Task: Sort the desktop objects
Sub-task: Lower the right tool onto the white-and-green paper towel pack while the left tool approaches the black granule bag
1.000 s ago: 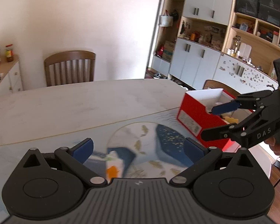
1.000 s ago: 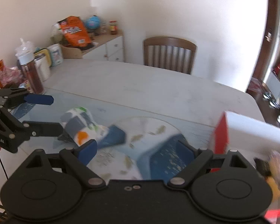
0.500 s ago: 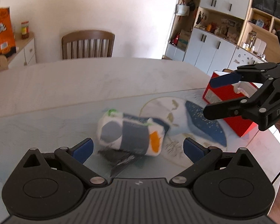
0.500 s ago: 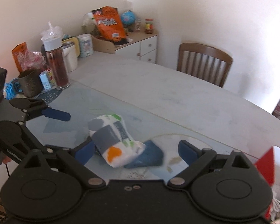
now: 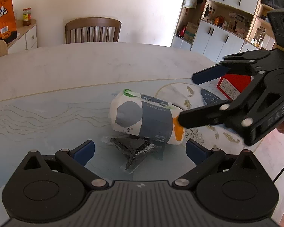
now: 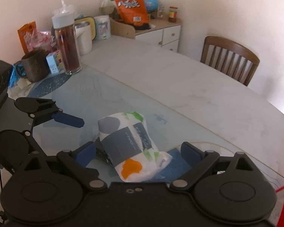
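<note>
The pale surface (image 5: pixel 85 70) carried a glass-topped mat with a tissue pack (image 5: pixel 143 119) lying on it, a crumpled black wrapper (image 5: pixel 136 147) just beside. Both the left tool (image 5: pixel 140 149) and the right tool (image 6: pixel 138 151) stood apart, empty. A wooden chair (image 5: pixel 92 30) and white cabinets (image 5: pixel 217 37) stood behind.

- Tissue pack (image 5: pixel 144 118): soft, glossy plastic wrap.
- Black wrapper (image 5: pixel 136 148): crinkled, shiny film.
- Table mat (image 5: pixel 47 117): smooth, glossy.
- Chair (image 5: pixel 92 30): brown wood.
- Left gripper (image 5: pixel 140 150): matt black plastic.
</note>
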A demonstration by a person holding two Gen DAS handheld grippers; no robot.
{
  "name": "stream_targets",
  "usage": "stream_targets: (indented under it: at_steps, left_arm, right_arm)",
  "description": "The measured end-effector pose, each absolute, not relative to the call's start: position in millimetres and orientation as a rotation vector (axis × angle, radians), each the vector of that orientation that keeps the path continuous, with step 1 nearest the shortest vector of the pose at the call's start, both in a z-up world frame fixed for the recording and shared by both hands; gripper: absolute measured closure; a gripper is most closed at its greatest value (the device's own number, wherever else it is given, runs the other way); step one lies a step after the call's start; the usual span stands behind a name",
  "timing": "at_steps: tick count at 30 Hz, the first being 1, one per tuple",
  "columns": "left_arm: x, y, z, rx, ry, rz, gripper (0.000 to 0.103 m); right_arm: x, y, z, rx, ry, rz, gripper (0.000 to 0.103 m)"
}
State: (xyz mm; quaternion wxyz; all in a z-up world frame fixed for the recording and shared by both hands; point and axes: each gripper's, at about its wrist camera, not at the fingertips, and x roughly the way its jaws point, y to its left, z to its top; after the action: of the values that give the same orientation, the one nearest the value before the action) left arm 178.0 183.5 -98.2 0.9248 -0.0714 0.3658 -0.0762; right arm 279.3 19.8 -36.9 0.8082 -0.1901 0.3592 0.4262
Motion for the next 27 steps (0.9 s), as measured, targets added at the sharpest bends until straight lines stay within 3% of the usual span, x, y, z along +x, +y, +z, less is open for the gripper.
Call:
stream_targets:
  at_steps: [18, 27]
  left_arm:
    - [184, 177, -114, -0.119, 0.767, -0.144, 0.000]
    - [196, 175, -121, -0.058, 0.748, -0.167, 0.000]
  right_arm:
    - [309, 64, -76, -0.429, 0.868, 0.989, 0.007]
    - [327, 60, -85, -0.339, 0.966, 1.016, 0.015]
